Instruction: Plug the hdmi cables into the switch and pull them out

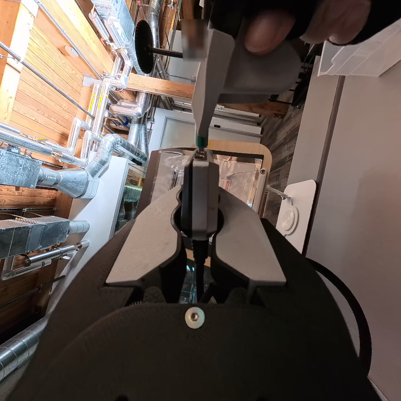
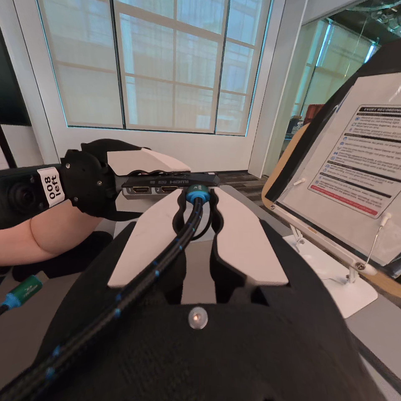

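Between the left tongs sits the switch, pinched across its flat faces and held clear of the surface. In the right wrist view the switch lies level, its long axis running left to right, with the port face turned toward the right tongs. Two ports at its left end show open. In the left wrist view the switch appears edge-on, its long axis pointing away from the camera, and a black lead leaves its near end between the left fingers.

The right tongs pinch a green plug with a blue collar. The plug's long axis points straight at the port face, crosswise to the switch, and its tip meets the switch just right of the second open port; how deep it sits cannot be told. Its braided black cable trails back over the right tongs toward lower left.

A second green plug lies loose at lower left, well apart from the switch. A framed sheet on a white stand leans at right.
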A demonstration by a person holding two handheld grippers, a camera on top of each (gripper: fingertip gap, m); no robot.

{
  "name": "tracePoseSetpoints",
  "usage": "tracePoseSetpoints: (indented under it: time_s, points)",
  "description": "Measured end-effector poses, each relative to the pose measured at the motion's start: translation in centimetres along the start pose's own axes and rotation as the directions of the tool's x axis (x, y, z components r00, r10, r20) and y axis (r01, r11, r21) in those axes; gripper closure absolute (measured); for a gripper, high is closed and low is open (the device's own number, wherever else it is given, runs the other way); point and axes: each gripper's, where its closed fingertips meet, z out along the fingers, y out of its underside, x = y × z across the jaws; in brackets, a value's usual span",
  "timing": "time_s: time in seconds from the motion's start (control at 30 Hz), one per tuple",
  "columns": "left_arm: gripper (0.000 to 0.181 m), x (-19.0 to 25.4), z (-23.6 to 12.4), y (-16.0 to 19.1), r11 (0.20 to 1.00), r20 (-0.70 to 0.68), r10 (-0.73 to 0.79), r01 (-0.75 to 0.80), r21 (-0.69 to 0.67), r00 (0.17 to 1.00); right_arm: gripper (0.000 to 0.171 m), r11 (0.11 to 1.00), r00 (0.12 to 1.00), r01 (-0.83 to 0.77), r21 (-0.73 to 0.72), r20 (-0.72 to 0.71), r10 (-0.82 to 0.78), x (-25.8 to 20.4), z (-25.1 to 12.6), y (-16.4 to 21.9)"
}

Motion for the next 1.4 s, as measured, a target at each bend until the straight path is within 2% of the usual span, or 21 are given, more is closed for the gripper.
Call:
tracePoseSetpoints:
  time_s: [0.17,0.37,0.57,0.67,0.73,0.9,1.07,1.23,1.33,1.37,1.4]
  points:
    - [0.156,0.3,0.5,1.0,0.999,-0.022,-0.044,0.043,-0.017,0.999,0.149,1.000,0.996,-0.017,0.010,-0.082,0.018,0.6,0.6,0.6]
    - [0.156,0.4,0.6,0.8,0.999,-0.028,-0.033,0.033,-0.020,0.999,0.150,0.996,0.996,-0.089,-0.004,0.010,0.089,0.8,0.2,0.7]
    - [0.155,0.4,0.7,1.3,0.998,-0.046,-0.067,0.066,-0.022,0.997,0.149,0.999,0.996,-0.021,-0.047,-0.083,0.017,0.8,0.4,0.8]
    - [0.155,-0.1,0.3,0.8,0.998,-0.036,-0.056,0.055,-0.020,0.998,0.149,0.988,0.988,-0.157,-0.008,0.010,0.157,0.7,0.2,0.4]
    - [0.156,0.1,0.5,0.8,0.998,-0.042,-0.046,0.045,-0.045,0.998,0.149,0.982,0.982,-0.186,-0.009,0.019,0.186,1.1,0.0,0.6]
    - [0.155,0.4,0.7,1.2,0.997,-0.060,-0.076,0.074,-0.028,0.995,0.149,0.996,0.996,-0.021,-0.081,-0.092,0.014,1.1,0.1,0.8]
    - [0.155,-0.1,0.5,0.8,0.997,-0.044,-0.060,0.058,-0.045,0.997,0.150,0.981,0.981,-0.193,-0.027,0.000,0.193,1.2,-0.1,0.4]
    - [0.156,0.4,0.7,1.0,0.998,-0.062,-0.063,0.061,-0.025,0.996,0.150,0.989,0.994,0.017,-0.148,-0.107,-0.033,1.0,-0.1,0.6]
    - [0.156,-0.1,0.4,0.6,0.998,-0.045,-0.059,0.058,-0.016,0.997,0.149,0.990,0.996,0.024,-0.141,-0.076,-0.035,0.5,-0.2,0.0]
    - [0.157,-0.5,0.5,1.8,0.995,-0.027,-0.050,0.047,-0.088,0.998,0.149,0.994,0.997,0.004,-0.108,-0.073,-0.012,0.5,-0.5,-0.5]
    - [0.157,-1.0,0.7,4.8,0.971,-0.019,-0.020,0.015,-0.237,1.000,0.149,0.999,0.998,-0.045,-0.026,-0.042,0.044,0.6,-1.5,-2.2]
